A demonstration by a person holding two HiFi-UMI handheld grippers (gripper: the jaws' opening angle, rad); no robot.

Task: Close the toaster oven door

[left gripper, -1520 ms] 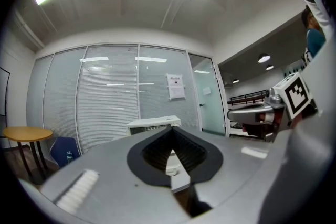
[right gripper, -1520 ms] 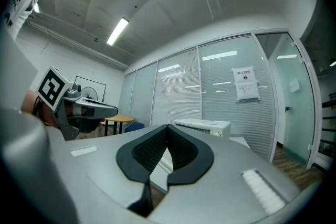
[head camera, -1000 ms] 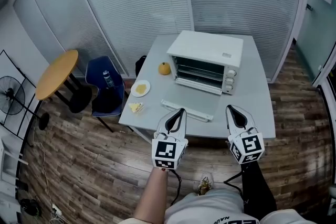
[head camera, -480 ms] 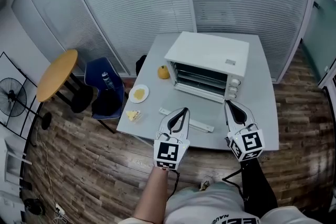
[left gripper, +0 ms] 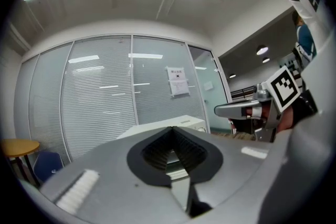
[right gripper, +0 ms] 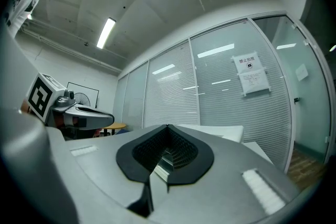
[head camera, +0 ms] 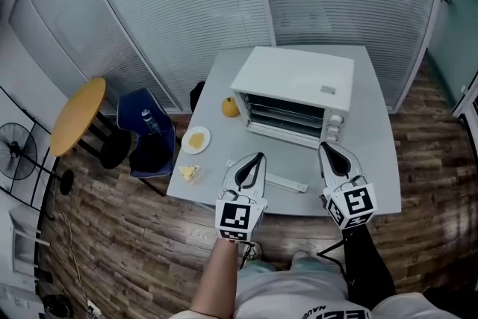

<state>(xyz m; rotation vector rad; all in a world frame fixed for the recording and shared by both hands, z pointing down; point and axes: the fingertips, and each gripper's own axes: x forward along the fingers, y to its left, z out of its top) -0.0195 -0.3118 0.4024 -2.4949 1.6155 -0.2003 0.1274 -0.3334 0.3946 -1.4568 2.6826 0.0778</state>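
Note:
The white toaster oven (head camera: 297, 86) stands on the grey table (head camera: 376, 160), its front facing me. Its door (head camera: 287, 155) hangs open, lying flat, with the white handle bar (head camera: 290, 183) toward the table's front edge. My left gripper (head camera: 258, 158) hovers shut and empty over the handle's left end. My right gripper (head camera: 326, 149) is shut and empty just right of the door, below the oven's knobs. In the left gripper view the oven (left gripper: 181, 123) shows beyond the closed left gripper (left gripper: 171, 130). The right gripper view shows the oven top (right gripper: 223, 131) past the closed right gripper (right gripper: 167, 128).
An orange fruit (head camera: 229, 107) sits left of the oven. A small plate of food (head camera: 196, 139) and a loose food piece (head camera: 190, 172) lie near the table's left edge. A blue chair (head camera: 146, 132), a round wooden table (head camera: 77, 116) and a fan (head camera: 15, 160) stand on the left.
The head view has shifted: the table and oven sit slightly lower and nearer under the grippers. Both grippers stay shut, side by side, in the same pose.

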